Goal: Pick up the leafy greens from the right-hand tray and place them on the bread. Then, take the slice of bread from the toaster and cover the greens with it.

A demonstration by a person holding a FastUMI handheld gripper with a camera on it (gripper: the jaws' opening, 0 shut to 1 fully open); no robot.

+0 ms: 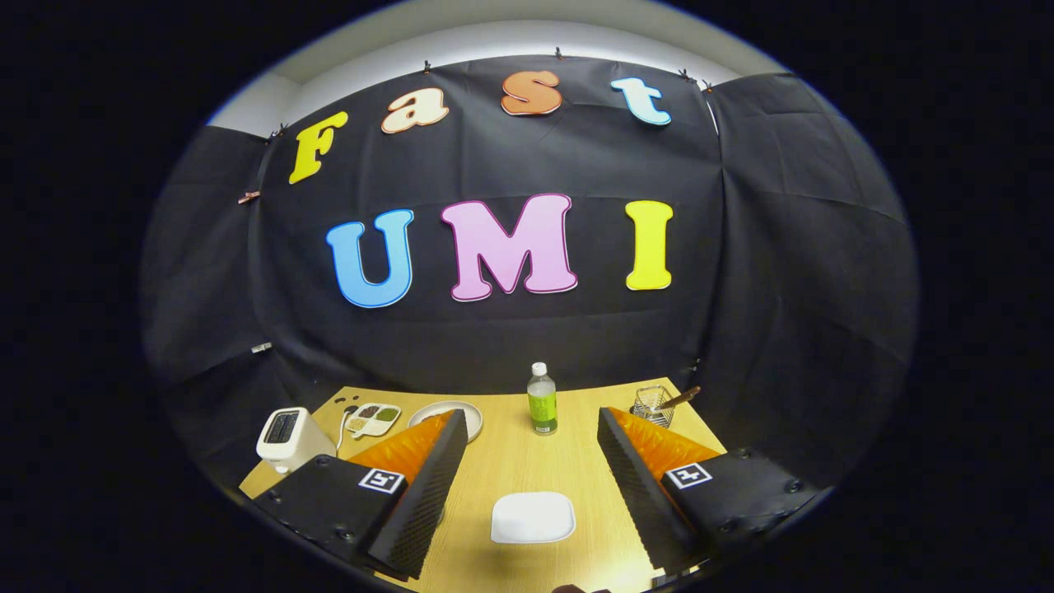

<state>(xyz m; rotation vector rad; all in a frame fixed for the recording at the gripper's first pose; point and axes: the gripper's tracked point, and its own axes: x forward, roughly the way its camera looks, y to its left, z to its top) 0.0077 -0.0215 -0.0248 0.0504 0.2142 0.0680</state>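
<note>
My gripper point(531, 416) is open above a wooden table point(510, 461), with nothing between its fingers. A white rounded-square plate point(533, 517) lies on the table low between the two fingers. A white toaster point(288, 436) stands at the table's left edge, outside the left finger; its slot looks dark and I cannot tell what is in it. Just past the toaster lies a small white compartment tray point(373, 418) holding green and brown bits. A round white plate point(449, 410) sits beside that tray, partly hidden by the left fingertip.
A green-labelled bottle with a white cap point(542, 401) stands upright beyond the fingers, near the table's far edge. A clear glass holder with a brown stick in it point(655, 403) sits at the far right corner. Black cloth walls close the table in behind and on both sides.
</note>
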